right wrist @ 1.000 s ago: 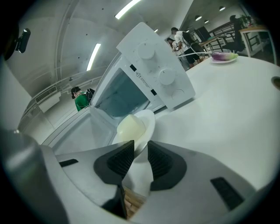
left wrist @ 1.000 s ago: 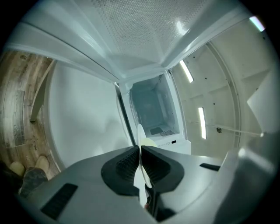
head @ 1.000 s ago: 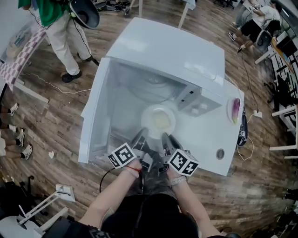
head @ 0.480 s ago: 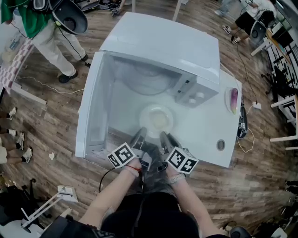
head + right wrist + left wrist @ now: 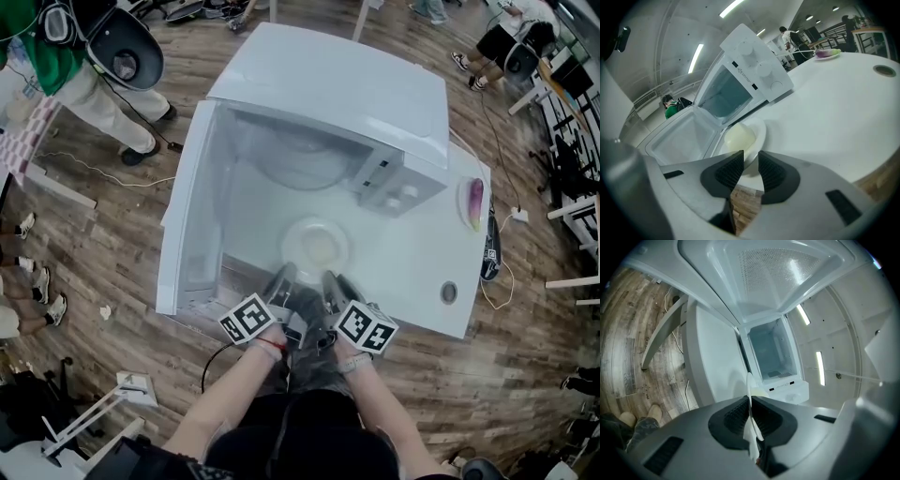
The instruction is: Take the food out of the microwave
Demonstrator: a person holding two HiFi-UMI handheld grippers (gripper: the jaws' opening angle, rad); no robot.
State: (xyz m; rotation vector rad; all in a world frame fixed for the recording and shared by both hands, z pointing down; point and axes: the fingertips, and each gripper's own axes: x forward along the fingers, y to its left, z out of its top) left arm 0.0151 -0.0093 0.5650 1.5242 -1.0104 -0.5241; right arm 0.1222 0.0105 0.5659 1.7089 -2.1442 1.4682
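A white plate (image 5: 305,234) with a pale yellow lump of food (image 5: 322,248) is over the white table (image 5: 412,272), just in front of the open microwave (image 5: 328,94). My left gripper (image 5: 283,277) is shut on the plate's near rim; in the left gripper view the plate (image 5: 750,390) stands edge-on between the pads of the left gripper (image 5: 750,413). My right gripper (image 5: 333,279) is beside it, open. In the right gripper view the right gripper (image 5: 751,166) has a clear gap, and the plate (image 5: 759,129) and food (image 5: 739,138) lie just past its tips.
The microwave door (image 5: 187,216) swings open to the left. A purple and green object (image 5: 475,202) and a round hole (image 5: 449,292) are on the table's right side. A person in green (image 5: 56,56) stands at the far left on the wood floor.
Both grippers and the plate have drawn a little away from the microwave toward the table's front edge and lower. The person in green has shifted toward the upper left.
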